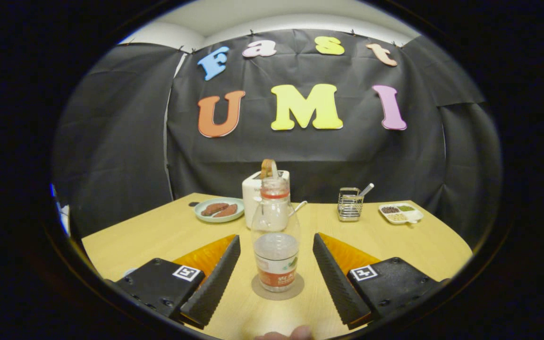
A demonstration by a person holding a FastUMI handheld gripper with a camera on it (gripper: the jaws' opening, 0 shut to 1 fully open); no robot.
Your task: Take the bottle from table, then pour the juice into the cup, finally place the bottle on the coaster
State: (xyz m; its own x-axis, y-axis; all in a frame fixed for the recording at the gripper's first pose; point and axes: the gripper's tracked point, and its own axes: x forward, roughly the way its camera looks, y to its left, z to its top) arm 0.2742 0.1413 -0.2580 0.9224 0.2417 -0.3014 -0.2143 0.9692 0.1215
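Note:
A clear plastic bottle (276, 236) with a red cap and a red label stands upright on a round grey coaster (295, 289) on the wooden table (158, 236). It looks nearly empty. My gripper (276, 237) is open, and the bottle stands between the two black ribbed fingers (215, 278), with a gap on each side, so neither finger touches it. Right behind the bottle, partly hidden by it, is something pale with a thin white handle (299, 206) sticking out to the right; I cannot tell if it is the cup.
Beyond the bottle stand a white toaster (252, 193) with a slice in it, a green plate of sausages (219, 209), a wire rack (350, 204) holding a utensil, and a white divided dish (401, 213). A person's fingertip (287, 334) shows at the near table edge.

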